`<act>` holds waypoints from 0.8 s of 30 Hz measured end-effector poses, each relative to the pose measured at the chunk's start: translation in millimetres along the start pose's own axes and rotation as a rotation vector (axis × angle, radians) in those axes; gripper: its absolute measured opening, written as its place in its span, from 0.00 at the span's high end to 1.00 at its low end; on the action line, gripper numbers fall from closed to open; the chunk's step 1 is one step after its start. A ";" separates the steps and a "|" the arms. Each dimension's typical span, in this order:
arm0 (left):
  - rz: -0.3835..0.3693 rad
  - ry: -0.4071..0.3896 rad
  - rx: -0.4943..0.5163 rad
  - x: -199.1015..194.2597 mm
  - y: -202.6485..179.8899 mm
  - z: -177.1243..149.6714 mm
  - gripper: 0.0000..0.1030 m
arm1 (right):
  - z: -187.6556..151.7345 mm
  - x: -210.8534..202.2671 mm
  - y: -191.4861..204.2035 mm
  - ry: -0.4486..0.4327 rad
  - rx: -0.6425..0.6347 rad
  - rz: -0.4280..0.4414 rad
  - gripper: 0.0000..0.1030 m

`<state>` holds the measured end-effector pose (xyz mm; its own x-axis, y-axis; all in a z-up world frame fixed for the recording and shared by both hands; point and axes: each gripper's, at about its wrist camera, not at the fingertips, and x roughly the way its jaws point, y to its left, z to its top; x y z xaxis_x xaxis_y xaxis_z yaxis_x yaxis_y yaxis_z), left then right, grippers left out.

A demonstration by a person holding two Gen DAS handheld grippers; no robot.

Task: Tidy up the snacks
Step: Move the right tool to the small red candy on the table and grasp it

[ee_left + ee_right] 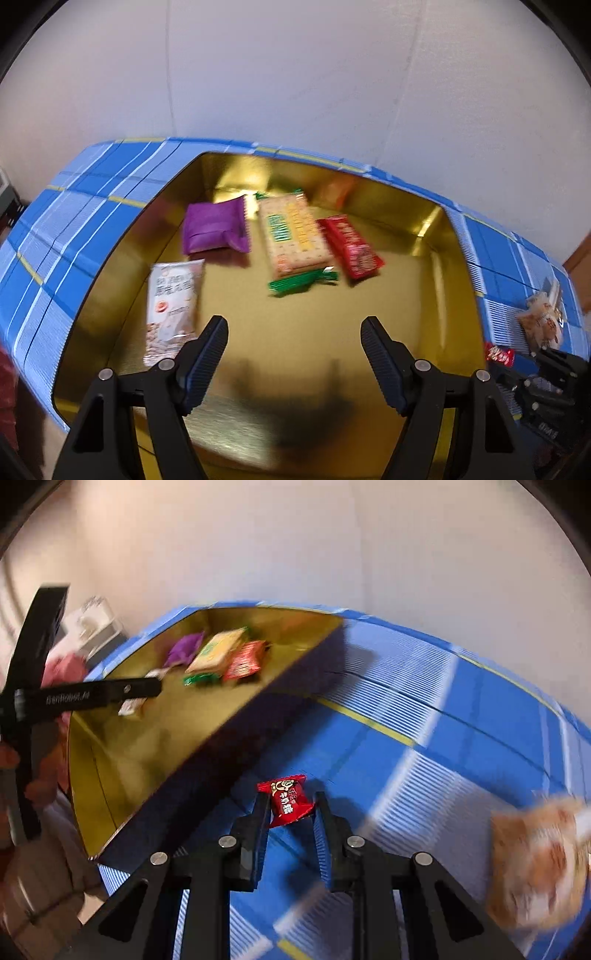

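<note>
A gold-lined box [436, 229] lies on a blue plaid cloth. In it are a purple packet [216, 229], a cracker pack with green ends [293, 236], a red packet [351, 245] and a white nut packet [171, 306]. My left gripper [293, 330] is open and empty above the box floor. My right gripper [290, 805] is shut on a small red candy [286, 799], just above the cloth beside the box wall [236, 746]. The candy also shows in the left wrist view [498, 354].
An orange-white snack bag [539, 860] lies on the cloth [480, 709] at the right, also seen in the left wrist view [543, 321]. A white wall stands behind the table. The left gripper's body [88, 694] hangs over the box.
</note>
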<state>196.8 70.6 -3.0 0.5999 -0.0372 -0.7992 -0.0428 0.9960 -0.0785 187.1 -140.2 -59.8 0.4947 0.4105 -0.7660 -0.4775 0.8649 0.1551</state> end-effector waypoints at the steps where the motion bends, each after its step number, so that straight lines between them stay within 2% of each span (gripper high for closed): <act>1: -0.011 -0.015 0.018 -2.9 -7.5 -1.3 0.27 | -2.9 -5.7 -4.4 -0.007 0.020 -0.022 0.78; 5: -0.051 -0.074 0.108 -14.2 -42.9 -7.9 0.27 | -16.4 -32.4 -27.9 -0.064 0.138 -0.048 0.78; 8: -0.098 -0.120 0.196 -26.7 -73.3 -17.3 0.23 | -28.4 -60.1 -43.3 -0.131 0.199 -0.070 0.78; 10: -0.129 -0.137 0.241 -33.1 -91.0 -24.3 0.18 | -35.0 -75.7 -53.1 -0.171 0.227 -0.071 0.78; 12: -0.156 -0.135 0.283 -36.2 -108.5 -31.2 0.18 | -40.6 -89.0 -62.4 -0.197 0.249 -0.095 0.78; 17: -0.218 -0.067 0.318 -34.4 -151.5 -46.3 0.18 | -50.3 -114.9 -88.6 -0.261 0.337 -0.166 0.78; 24: -0.288 0.127 0.222 -0.3 -209.3 -42.2 0.17 | -66.4 -151.0 -133.7 -0.374 0.498 -0.266 0.78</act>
<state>171.9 -141.3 -11.5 0.4574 -0.3140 -0.8320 0.2954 0.9361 -0.1909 128.0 -336.9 -6.3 0.8100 0.1599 -0.5643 0.0426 0.9436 0.3284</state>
